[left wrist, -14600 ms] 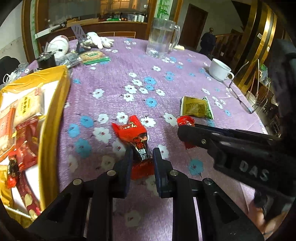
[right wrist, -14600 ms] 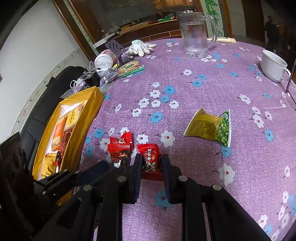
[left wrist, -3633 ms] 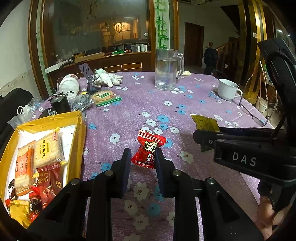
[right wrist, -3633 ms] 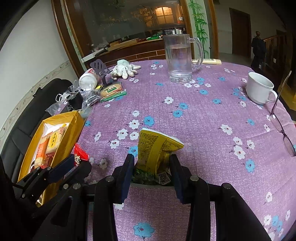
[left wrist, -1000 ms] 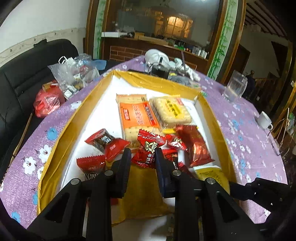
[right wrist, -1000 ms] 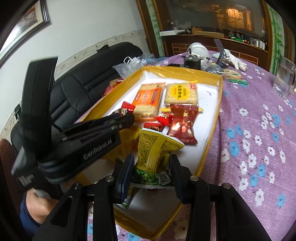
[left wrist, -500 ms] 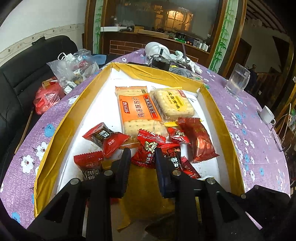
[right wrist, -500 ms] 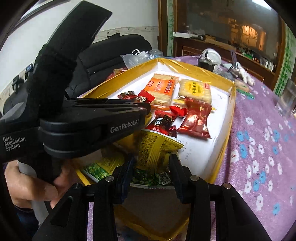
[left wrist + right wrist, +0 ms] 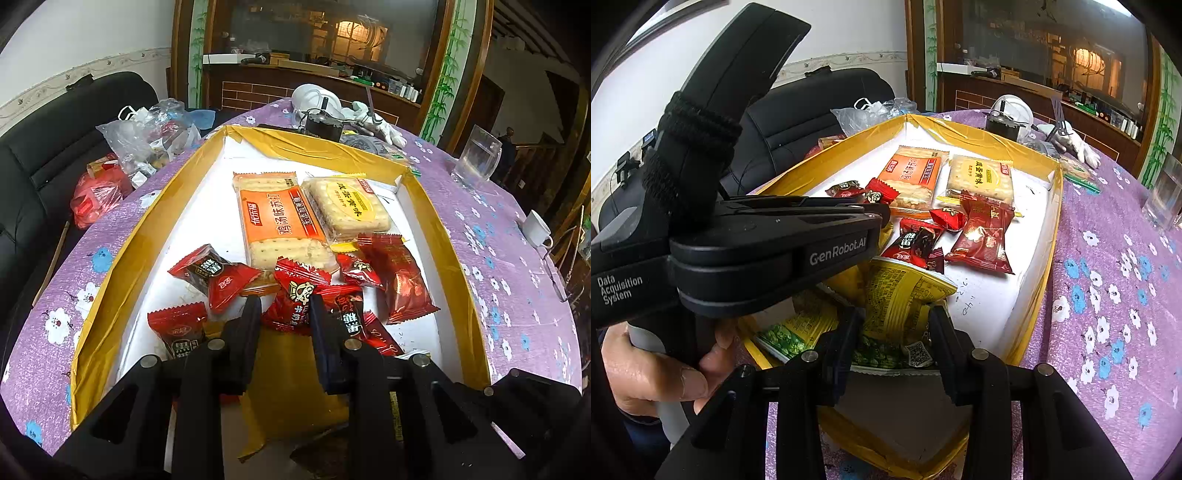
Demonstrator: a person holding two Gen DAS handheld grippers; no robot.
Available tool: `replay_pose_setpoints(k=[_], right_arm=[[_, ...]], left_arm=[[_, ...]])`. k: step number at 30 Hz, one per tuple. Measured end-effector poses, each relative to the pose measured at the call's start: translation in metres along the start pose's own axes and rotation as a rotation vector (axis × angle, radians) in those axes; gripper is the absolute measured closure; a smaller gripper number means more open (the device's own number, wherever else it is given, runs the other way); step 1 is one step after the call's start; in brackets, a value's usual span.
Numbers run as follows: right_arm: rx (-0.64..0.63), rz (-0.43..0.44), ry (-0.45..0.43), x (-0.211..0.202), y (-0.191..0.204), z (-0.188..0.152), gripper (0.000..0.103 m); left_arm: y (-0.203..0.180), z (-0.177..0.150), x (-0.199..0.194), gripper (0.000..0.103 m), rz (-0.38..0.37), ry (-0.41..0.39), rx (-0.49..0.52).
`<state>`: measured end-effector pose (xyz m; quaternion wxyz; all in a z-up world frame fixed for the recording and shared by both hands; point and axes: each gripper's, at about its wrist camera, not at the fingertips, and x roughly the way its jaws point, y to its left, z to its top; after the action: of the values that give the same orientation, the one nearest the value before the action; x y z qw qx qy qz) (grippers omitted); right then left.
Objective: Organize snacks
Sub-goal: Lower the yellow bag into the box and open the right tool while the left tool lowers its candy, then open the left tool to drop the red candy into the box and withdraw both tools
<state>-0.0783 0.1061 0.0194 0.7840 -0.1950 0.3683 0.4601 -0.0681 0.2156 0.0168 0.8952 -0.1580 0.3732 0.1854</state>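
Note:
A yellow-rimmed box (image 9: 144, 236) with a white floor holds two cracker packs (image 9: 280, 221) and several red sweets. My left gripper (image 9: 284, 310) hangs over the box's near half, shut on a red sweet packet (image 9: 295, 299). In the right wrist view my right gripper (image 9: 892, 321) is shut on a yellow-green pea snack bag (image 9: 897, 295), held above the box's near end (image 9: 1039, 291). The left gripper's body (image 9: 768, 240) crosses the left of that view, gripped by a hand (image 9: 653, 365). A second pea bag (image 9: 790, 332) lies in the box under it.
The box sits on a purple flowered tablecloth (image 9: 509, 280). A glass mug (image 9: 476, 155), a white cup (image 9: 537, 229) and glasses stand to the right. Plastic bags (image 9: 147, 136) and a black sofa (image 9: 40, 147) lie left of the table. Gloves and clutter sit beyond the box.
The right gripper rolled and dropped slightly over the box's near end with the pea bag. The left gripper stayed over the box with its sweet.

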Motion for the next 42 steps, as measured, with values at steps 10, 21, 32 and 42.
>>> replay_pose_setpoints(k=[10,21,32,42], right_arm=[[-0.011,-0.012,0.004,0.001,0.003,0.000,0.061],[-0.033,-0.033,0.002,0.000,0.006,-0.001,0.054],[-0.031,-0.060,-0.017,-0.005,0.006,-0.002,0.035],[-0.034,-0.082,-0.030,-0.009,0.005,-0.003,0.035]], left_arm=[[-0.002,0.001,0.000,0.079,0.023,0.002,0.006],[-0.005,0.001,-0.001,0.065,0.056,-0.007,0.020],[-0.008,0.000,-0.003,0.057,0.087,-0.015,0.033],[-0.008,0.000,-0.008,0.051,0.100,-0.033,0.033]])
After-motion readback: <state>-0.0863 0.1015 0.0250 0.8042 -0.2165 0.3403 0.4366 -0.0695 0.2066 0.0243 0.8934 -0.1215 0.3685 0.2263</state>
